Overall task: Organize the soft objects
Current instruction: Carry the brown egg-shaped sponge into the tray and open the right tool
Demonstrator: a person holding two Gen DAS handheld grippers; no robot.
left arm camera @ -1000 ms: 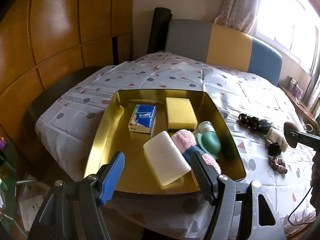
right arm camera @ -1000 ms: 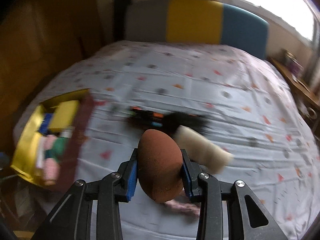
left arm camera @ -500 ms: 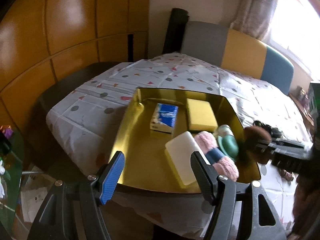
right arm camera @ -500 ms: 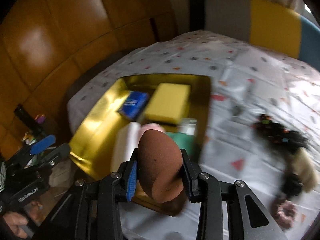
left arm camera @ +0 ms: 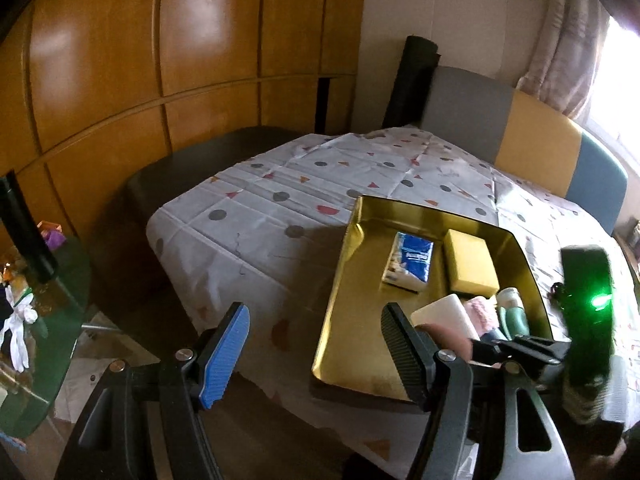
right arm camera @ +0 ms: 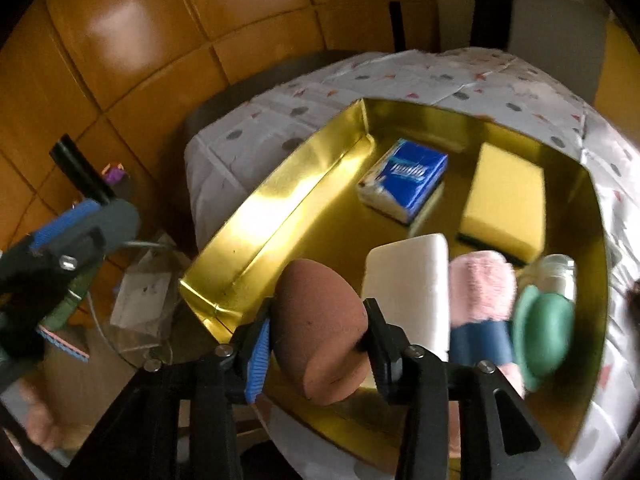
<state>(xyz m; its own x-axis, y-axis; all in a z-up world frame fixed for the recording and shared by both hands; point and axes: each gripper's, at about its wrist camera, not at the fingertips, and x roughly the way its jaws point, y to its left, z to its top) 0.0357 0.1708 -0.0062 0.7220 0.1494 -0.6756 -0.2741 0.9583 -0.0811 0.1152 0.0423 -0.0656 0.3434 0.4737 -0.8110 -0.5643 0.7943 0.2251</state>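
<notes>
A gold tray point(right arm camera: 280, 184) lies on the dotted sheet. In it are a blue tissue pack point(right arm camera: 404, 180), a yellow sponge point(right arm camera: 504, 208), a white sponge point(right arm camera: 408, 292), a pink fluffy piece point(right arm camera: 480, 288) and a green pad point(right arm camera: 540, 336). My right gripper point(right arm camera: 318, 312) hangs over the tray's near left part with a brown egg-shaped sponge point(right arm camera: 320, 328) between its pads. Its jaws are opening, but the pads still touch the sponge. My left gripper point(left arm camera: 314, 308) stands open and empty left of the tray point(left arm camera: 340, 280). The brown sponge point(left arm camera: 450, 340) peeks out behind its right finger.
Orange wooden wardrobe panels point(left arm camera: 200, 60) rise close on the left. A glass side table point(left arm camera: 52, 320) with small items stands low at the left. The dotted sheet point(left arm camera: 260, 208) stretches back to a grey, yellow and blue headboard point(left arm camera: 520, 132). A small jar point(right arm camera: 556, 268) sits in the tray.
My right gripper has carried the brown sponge from the middle of the bed leftward to above the tray. My left gripper has swung left, so the tray now sits at its right.
</notes>
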